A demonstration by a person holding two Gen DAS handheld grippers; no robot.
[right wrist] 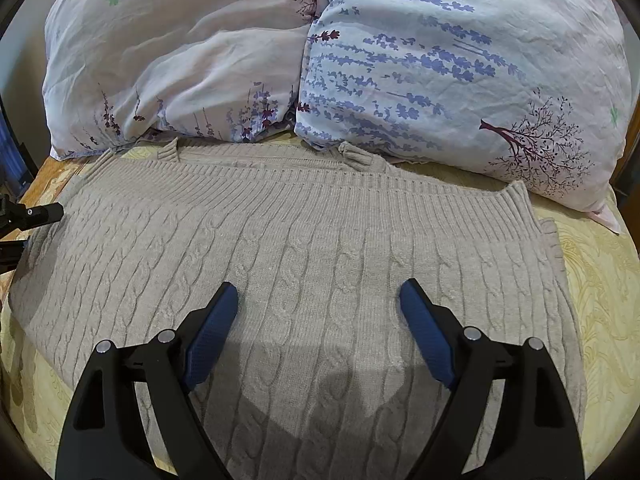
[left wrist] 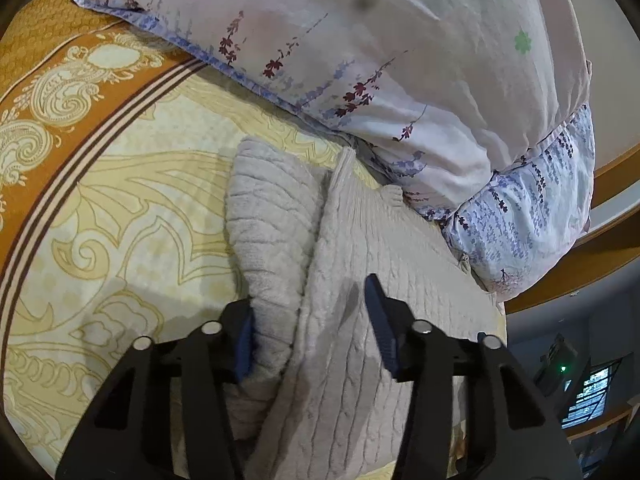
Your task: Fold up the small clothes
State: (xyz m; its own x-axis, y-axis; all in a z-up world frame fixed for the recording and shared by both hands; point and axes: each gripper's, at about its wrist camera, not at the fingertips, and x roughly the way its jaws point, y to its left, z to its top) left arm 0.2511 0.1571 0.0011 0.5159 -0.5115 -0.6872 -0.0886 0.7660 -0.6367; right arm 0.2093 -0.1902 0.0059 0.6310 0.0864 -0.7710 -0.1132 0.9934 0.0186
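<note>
**Sweater flat on bed, both grippers open above it**

Left gripper [left wrist: 310, 320] angled down over the sweater's [left wrist: 360, 288] side edge, fingers spread wide, nothing gripped. Left pad [left wrist: 245, 344] right beside the folded-in sleeve [left wrist: 268, 216], contact impossible to tell; right pad [left wrist: 380, 320] over the cable-knit body. Right gripper [right wrist: 319, 320] level and centred above the sweater [right wrist: 304, 248], pointing toward the pillows, fingers likewise wide apart with bare knit between the 2 blue pads [right wrist: 212, 332].

Counted: 1 beige cable-knit sweater, 2 floral pillows, 1 yellow patterned sheet [left wrist: 132, 208], 2 grippers.

Sweater spread on the sheet, ribbed hem toward the pillows, its far edge touching or just short of them. Pale pillow [right wrist: 180, 48] on the left, blue-flowered pillow [right wrist: 460, 60] on the right, pressed against each other.

Seen only from the left wrist: sleeve doubled along the sweater's left side, orange border [left wrist: 80, 76] of the sheet, wooden frame [left wrist: 612, 176] past the pillows, dim room with a window at lower right.

Seen only from the right wrist: whole width of the sweater with its hem, 2 small ribbed tabs at the far edge, right-hand edge lying on the sheet, and part of the left gripper's black frame [right wrist: 36, 214] at the left margin.
</note>
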